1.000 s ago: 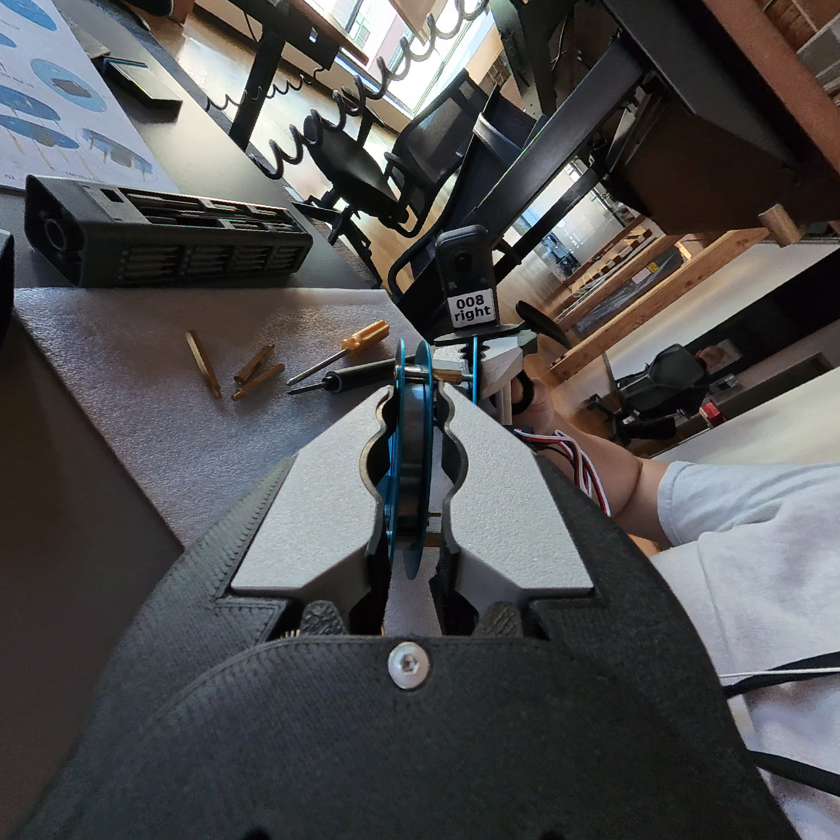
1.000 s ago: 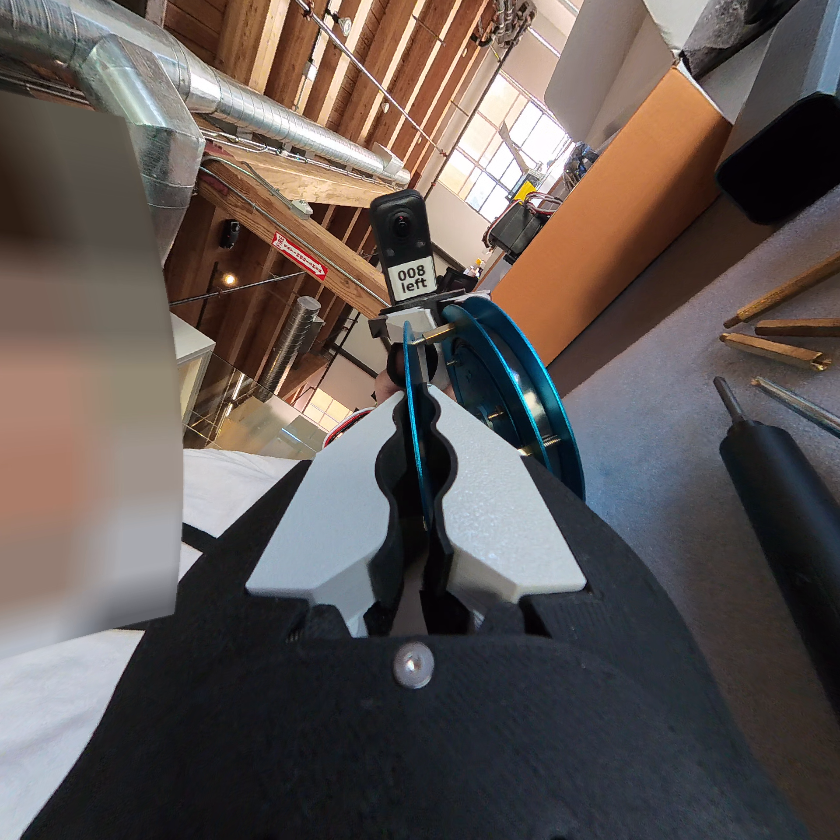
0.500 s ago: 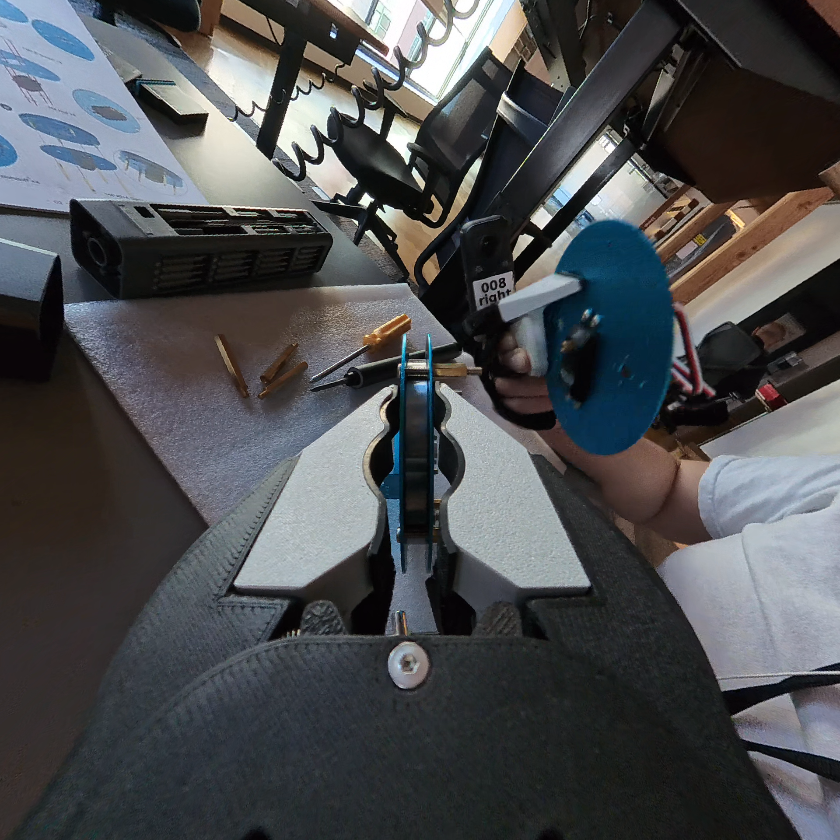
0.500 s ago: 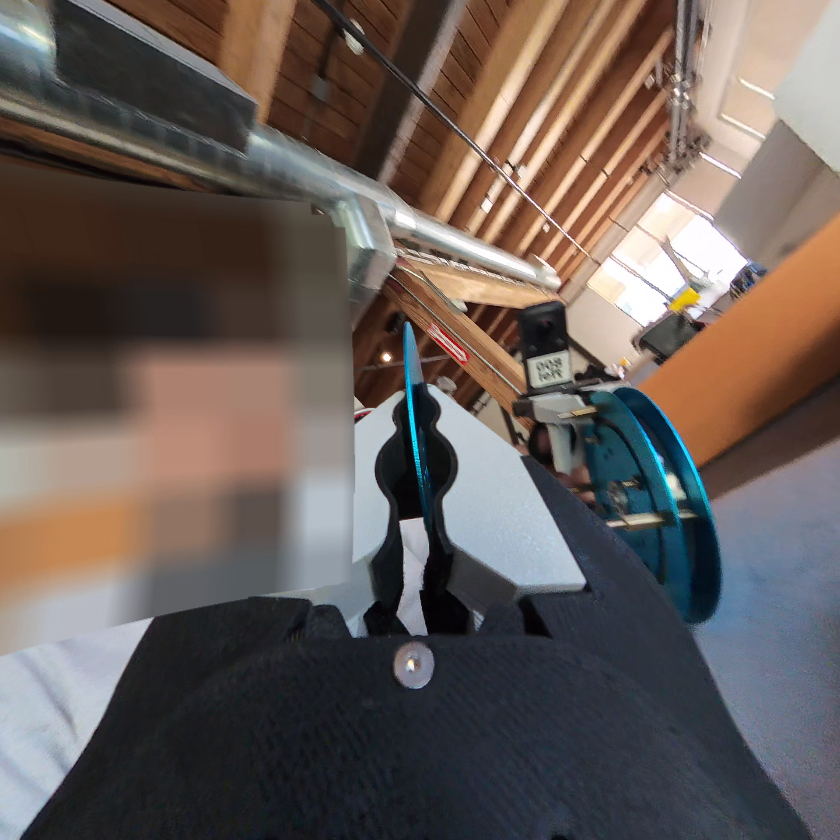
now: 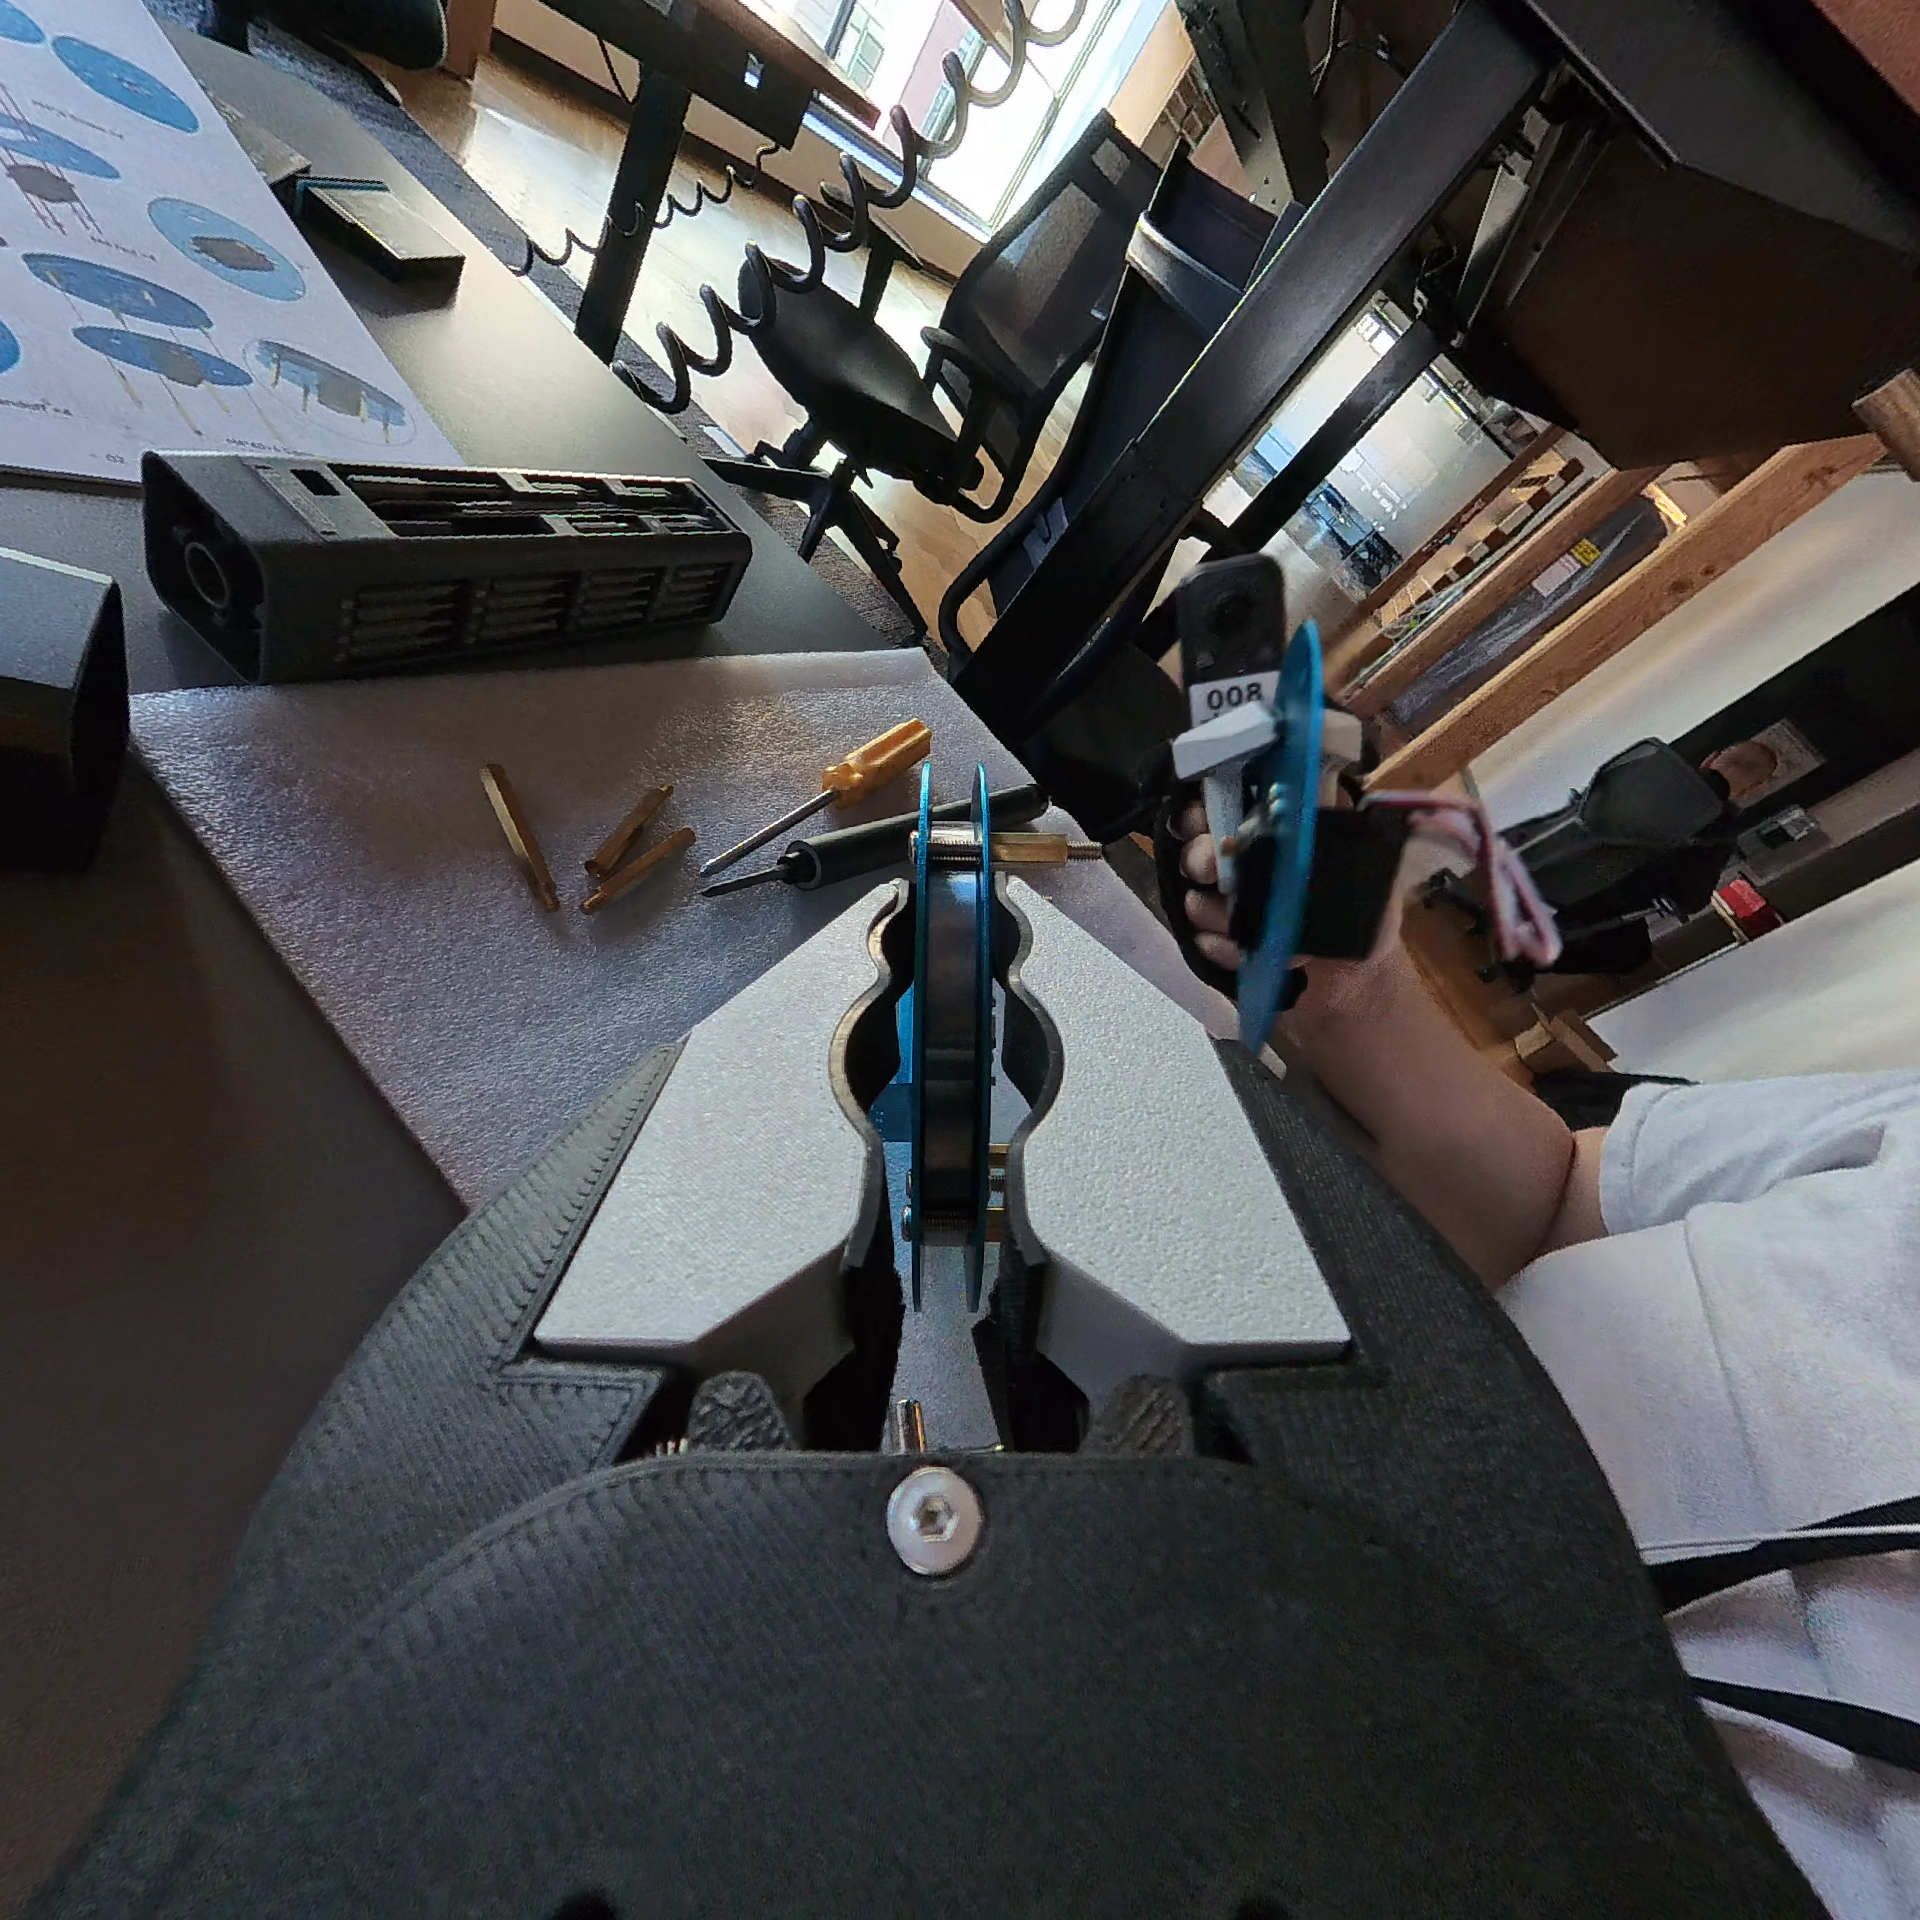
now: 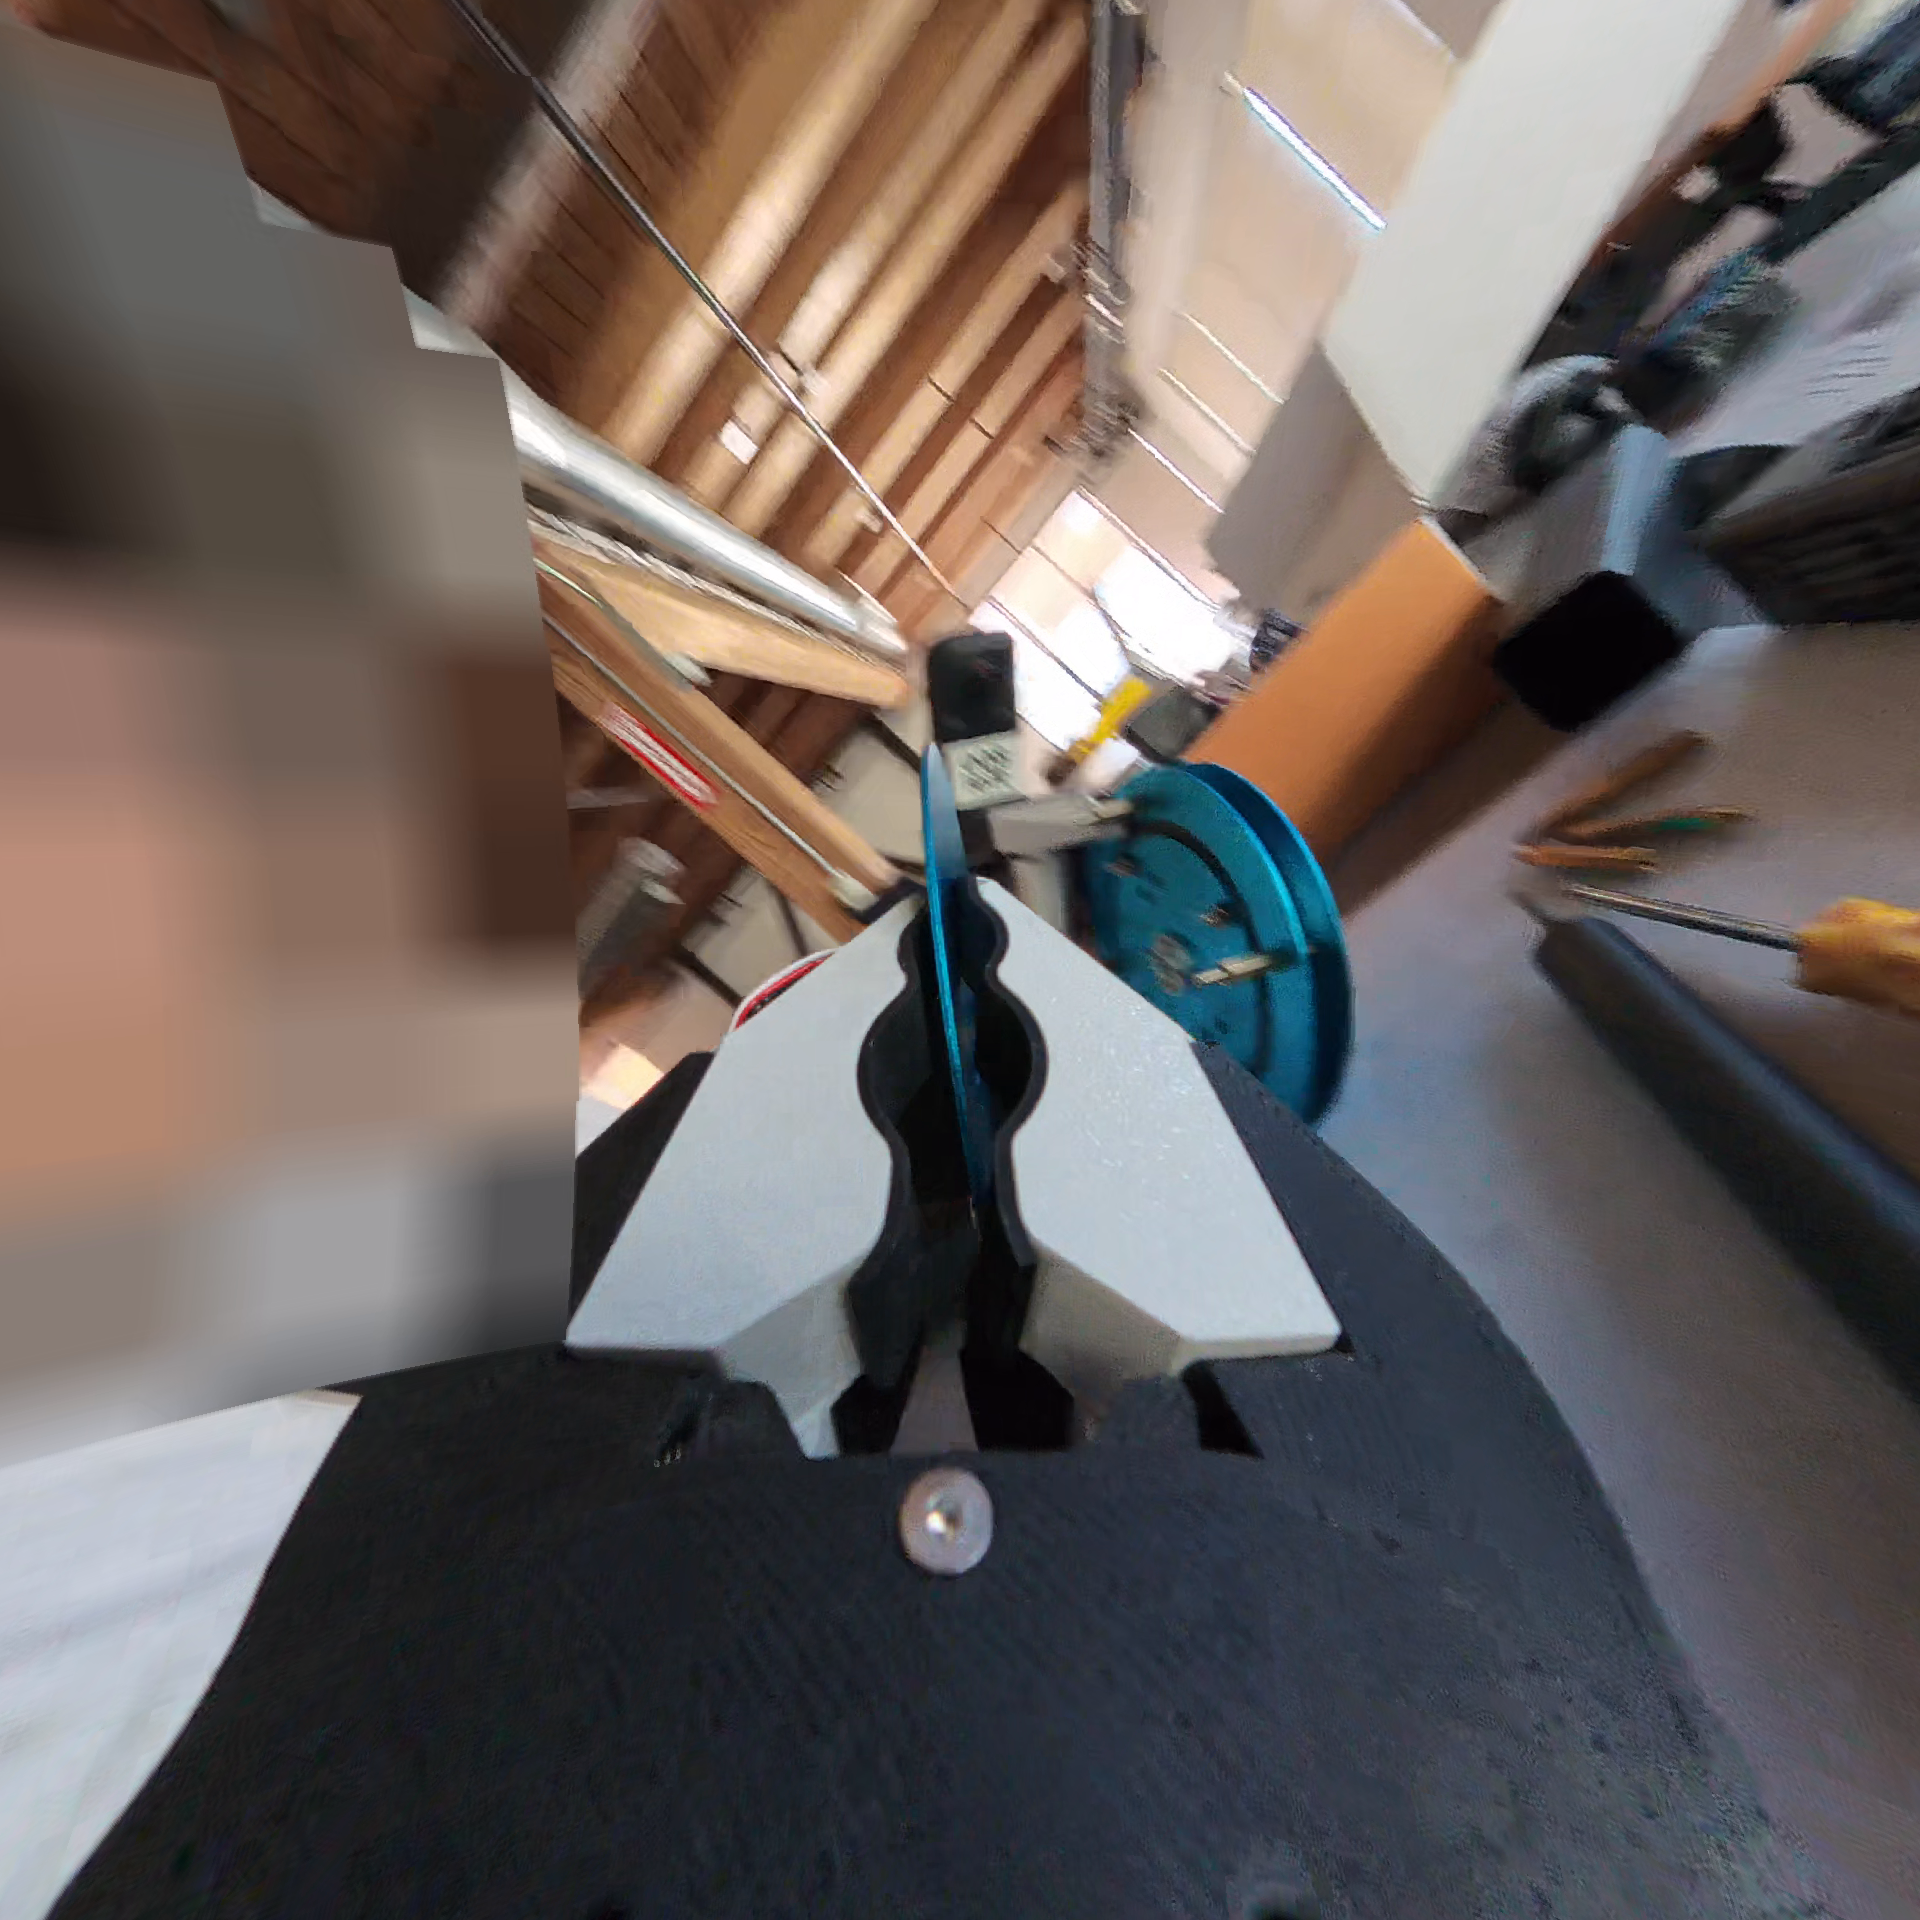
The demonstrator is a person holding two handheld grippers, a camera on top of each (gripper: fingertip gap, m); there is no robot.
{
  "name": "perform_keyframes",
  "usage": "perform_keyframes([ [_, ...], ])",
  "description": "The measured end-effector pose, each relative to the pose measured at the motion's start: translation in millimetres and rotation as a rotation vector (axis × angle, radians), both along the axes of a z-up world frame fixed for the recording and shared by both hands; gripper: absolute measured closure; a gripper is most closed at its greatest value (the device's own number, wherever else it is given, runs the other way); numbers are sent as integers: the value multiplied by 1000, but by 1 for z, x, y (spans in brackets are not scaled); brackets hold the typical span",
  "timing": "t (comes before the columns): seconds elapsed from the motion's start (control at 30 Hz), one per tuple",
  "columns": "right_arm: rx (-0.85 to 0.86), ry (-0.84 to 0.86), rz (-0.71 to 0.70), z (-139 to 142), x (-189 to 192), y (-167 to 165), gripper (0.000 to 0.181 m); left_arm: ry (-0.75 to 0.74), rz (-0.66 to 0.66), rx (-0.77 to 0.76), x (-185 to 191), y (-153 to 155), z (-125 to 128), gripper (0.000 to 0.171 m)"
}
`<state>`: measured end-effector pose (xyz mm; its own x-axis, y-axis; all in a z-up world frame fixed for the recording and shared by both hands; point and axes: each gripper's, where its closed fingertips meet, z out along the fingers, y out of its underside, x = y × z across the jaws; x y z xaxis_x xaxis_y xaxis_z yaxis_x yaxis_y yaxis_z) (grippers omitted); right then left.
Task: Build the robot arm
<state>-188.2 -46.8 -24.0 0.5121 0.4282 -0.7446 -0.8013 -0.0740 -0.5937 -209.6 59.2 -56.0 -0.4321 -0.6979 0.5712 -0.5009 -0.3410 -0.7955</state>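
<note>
My left gripper is shut on a stack of two blue discs with a black part between them, held edge-on above the grey foam mat. A brass standoff sticks out of the stack to the right. My right gripper is shut on a single blue disc. In the left wrist view that gripper is off to the right, apart from the stack, and its disc carries a black block with red and white wires. The stack also shows in the blurred right wrist view.
Three loose brass standoffs, a yellow-handled screwdriver and a black-handled one lie on the mat. A black bit case and a printed sheet lie behind. An office chair stands past the table edge.
My right gripper drew its single disc away from the stack, to the right, and turned it from face-on to nearly edge-on. My left gripper kept hold of the stack and shifted a little.
</note>
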Motion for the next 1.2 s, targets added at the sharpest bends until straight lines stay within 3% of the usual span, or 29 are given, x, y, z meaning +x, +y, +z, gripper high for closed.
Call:
perform_keyframes([
  [0.03, -58, -86, -8, -6, -5, 3, 181, 1, 1, -1, 0, 0, 0, 160],
  [0.23, -273, -513, 40, -37, -46, 10, 181, 3, 4, 0, 0, 1, -1, 160],
  [0.4, -355, -606, 105, -35, -57, 1, 180, 0, 3, 14, 0, 1, -1, 160],
  [0.67, -537, -899, 135, -39, -59, -15, 181, 0, 2, 26, -1, 0, 0, 160],
  [1.0, -516, -935, 123, -40, -60, -17, 181, 5, 2, 15, 0, 1, -1, 160],
  [1.2, -445, -613, 91, -43, -41, -18, 181, -9, -12, 25, -1, -2, 0, 160],
])
